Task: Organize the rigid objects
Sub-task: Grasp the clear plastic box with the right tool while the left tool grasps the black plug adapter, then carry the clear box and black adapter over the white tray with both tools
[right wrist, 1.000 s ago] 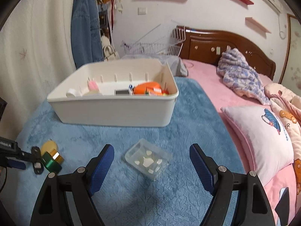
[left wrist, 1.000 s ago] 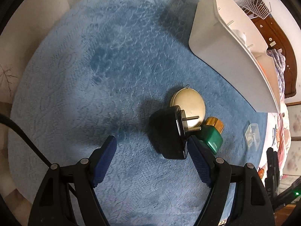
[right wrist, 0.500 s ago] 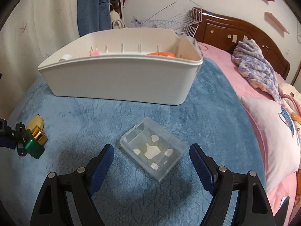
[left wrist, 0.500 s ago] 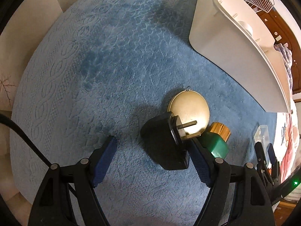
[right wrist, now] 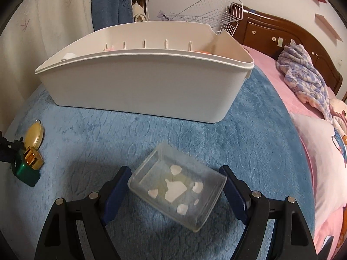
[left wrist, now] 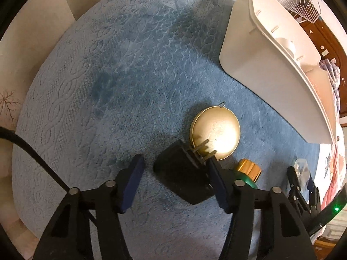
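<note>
We are working on bed with blue blanket (right wrist: 249, 134). White bin (right wrist: 138, 86) sitting at far side, partly filled. Right claw (right wrist: 174, 191) standing wide, straddling clear plastic box (right wrist: 176, 186), not yet pinching. Left claw (left wrist: 174, 178) also wide; black plug adapter (left wrist: 183, 181) lying between blue pads, against right one. Gold round tin (left wrist: 214, 135) and green bottle (left wrist: 247, 176) crowding adapter.

Risks we are flagging: left closure nudging tin or catching prongs; smooth box slipping or twisting under pinch.

No readable writing.
</note>
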A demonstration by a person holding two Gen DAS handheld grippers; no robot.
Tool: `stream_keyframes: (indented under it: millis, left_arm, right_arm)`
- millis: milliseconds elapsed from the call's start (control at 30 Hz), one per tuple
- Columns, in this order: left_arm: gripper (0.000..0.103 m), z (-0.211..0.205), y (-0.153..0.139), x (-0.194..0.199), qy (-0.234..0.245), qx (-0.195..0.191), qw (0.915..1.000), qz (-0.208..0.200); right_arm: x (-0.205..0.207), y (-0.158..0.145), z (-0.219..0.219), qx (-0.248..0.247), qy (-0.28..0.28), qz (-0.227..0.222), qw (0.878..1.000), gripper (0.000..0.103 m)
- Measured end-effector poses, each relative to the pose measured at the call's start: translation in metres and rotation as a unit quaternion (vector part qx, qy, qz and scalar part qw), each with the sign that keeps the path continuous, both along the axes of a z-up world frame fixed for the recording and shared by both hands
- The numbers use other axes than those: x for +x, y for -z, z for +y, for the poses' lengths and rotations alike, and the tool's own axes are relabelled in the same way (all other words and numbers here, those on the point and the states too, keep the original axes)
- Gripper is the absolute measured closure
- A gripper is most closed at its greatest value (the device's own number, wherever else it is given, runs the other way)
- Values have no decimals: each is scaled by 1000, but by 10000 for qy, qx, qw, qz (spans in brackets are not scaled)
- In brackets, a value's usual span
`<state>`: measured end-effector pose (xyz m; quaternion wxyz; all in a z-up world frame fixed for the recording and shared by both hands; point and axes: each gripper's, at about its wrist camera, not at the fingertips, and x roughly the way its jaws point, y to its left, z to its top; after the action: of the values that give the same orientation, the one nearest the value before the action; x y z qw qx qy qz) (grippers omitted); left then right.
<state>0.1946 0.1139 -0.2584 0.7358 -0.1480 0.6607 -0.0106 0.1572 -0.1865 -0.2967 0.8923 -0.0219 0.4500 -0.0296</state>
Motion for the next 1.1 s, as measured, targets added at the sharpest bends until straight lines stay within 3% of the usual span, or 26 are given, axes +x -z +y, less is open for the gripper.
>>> stream_keyframes:
  millis: [67,333,500,633,1100]
  left_arm:
    - [51,1,-1,1,-59,-92,9999,13]
    - [52,-5,0,-1,-265,-154,9995,36]
    - [52,1,0,-16,-313,-322,9990,54]
    - [52,5,0,-24,-270,-445,9986,70]
    - [52,59,-6,-58,-259,-673,9973,-144]
  right_arm:
    - [2,0,0,30,-19,3,10000,20]
    - [9,-1,-1,126,-83,23,9999,20]
    - [10,-2,4,66,-174,32,9998,28]
    - [7,-3,10,23,-239,54,9997,29]
    - [-18,-13,66,-109,-715,-14,9974,29]
